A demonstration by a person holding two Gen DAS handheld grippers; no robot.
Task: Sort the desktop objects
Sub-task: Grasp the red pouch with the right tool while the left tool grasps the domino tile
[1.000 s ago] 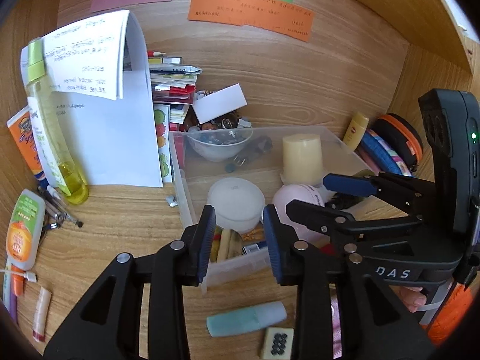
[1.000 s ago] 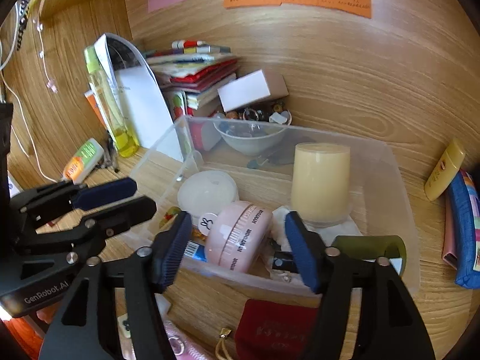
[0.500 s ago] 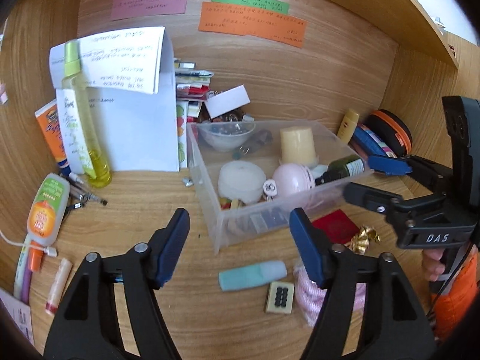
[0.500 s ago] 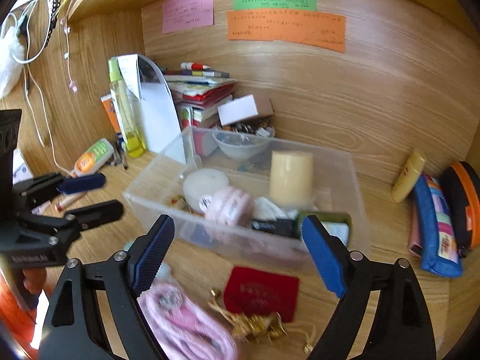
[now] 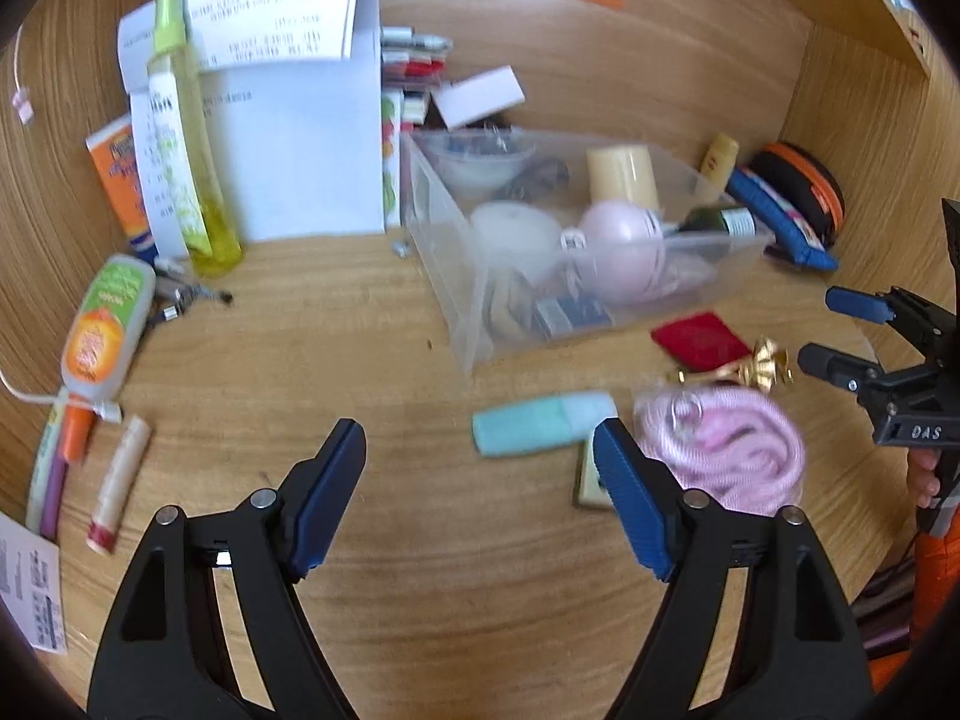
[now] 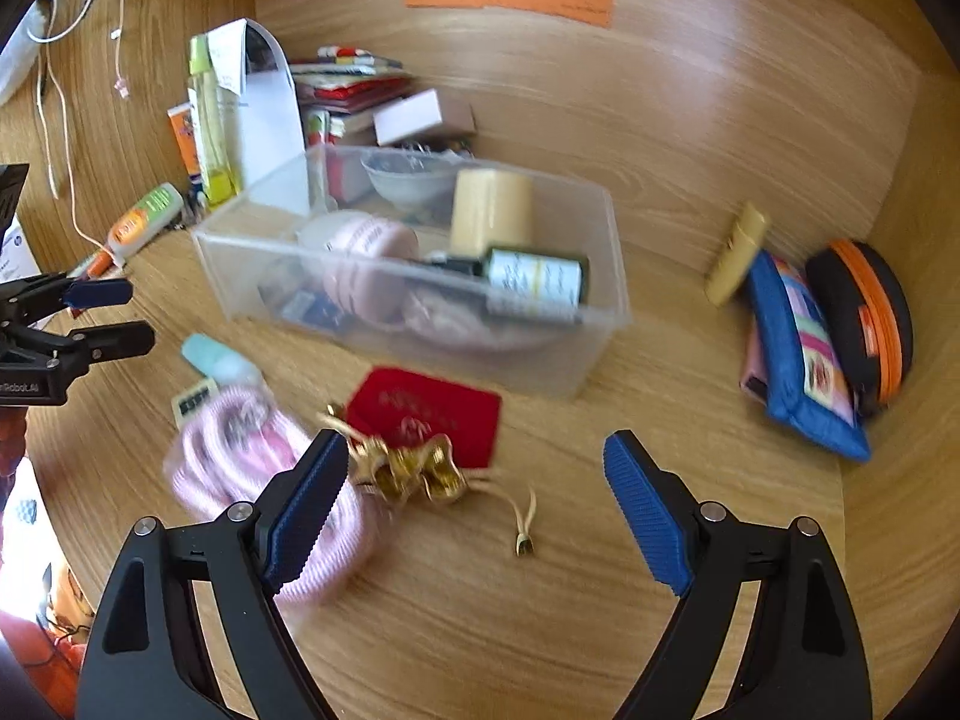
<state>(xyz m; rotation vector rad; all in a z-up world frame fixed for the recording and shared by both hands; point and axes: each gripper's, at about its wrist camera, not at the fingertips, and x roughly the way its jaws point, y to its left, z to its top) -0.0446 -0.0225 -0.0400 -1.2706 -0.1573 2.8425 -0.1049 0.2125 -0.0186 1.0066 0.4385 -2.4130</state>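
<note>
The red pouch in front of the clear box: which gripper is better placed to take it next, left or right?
Probably the right. The red pouch lies just ahead of the empty, open right gripper. The left gripper, jaws opening on nothing, sits nearer the mint tube, with the pink cord in its way.

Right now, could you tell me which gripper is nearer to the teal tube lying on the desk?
Left. The left gripper, jaws opening and empty, sits just short of the teal tube; the right gripper is farther, beyond the pink cord bundle.
</note>
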